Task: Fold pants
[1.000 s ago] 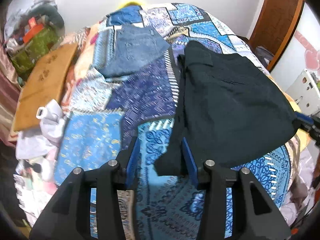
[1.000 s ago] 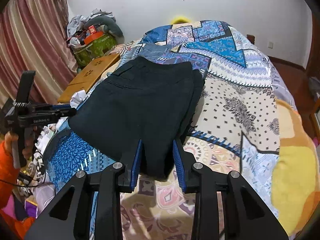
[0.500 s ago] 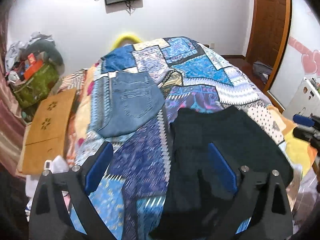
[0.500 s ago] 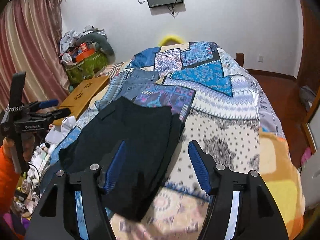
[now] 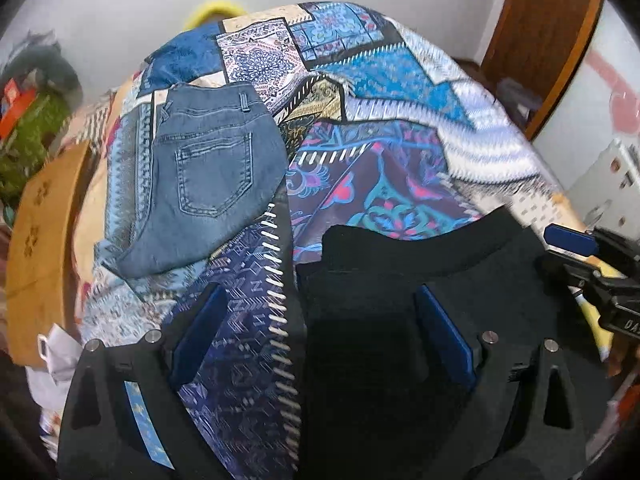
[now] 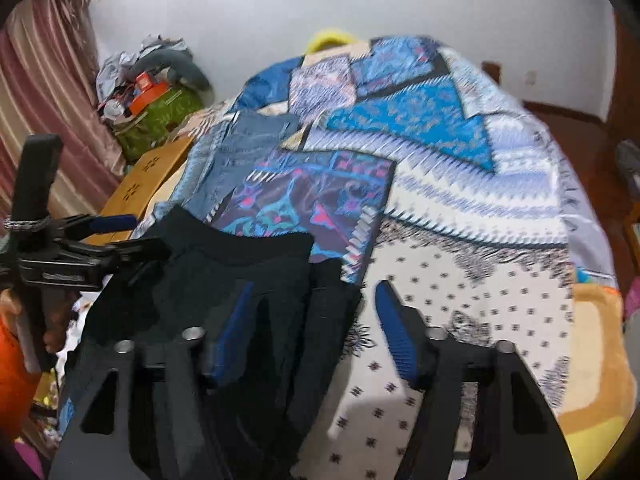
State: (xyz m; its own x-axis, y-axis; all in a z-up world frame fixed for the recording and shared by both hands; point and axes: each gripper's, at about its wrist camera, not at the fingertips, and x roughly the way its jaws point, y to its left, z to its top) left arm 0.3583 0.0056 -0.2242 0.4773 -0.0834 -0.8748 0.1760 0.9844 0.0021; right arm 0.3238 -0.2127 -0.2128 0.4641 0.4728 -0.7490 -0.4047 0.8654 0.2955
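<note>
Black pants lie folded on the patterned bedspread, close to its near edge. My left gripper hovers over their left edge with its blue pads wide apart and pressing on nothing. The right gripper hangs over the right edge of the pants. Its jaws are closing, the edge lies below the gap, and the pads do not touch the cloth. Each gripper also shows in the other's view: the right gripper at the far right, the left gripper at the far left.
Folded blue jeans lie on the bed, further back and to the left. A low wooden table and a pile of bags and clutter stand left of the bed. A wooden door is at the back right.
Both grippers, shut on the near edge of the black pants a second ago, have let go and opened. The pants now lie on the bed, and both grippers moved forward over them.
</note>
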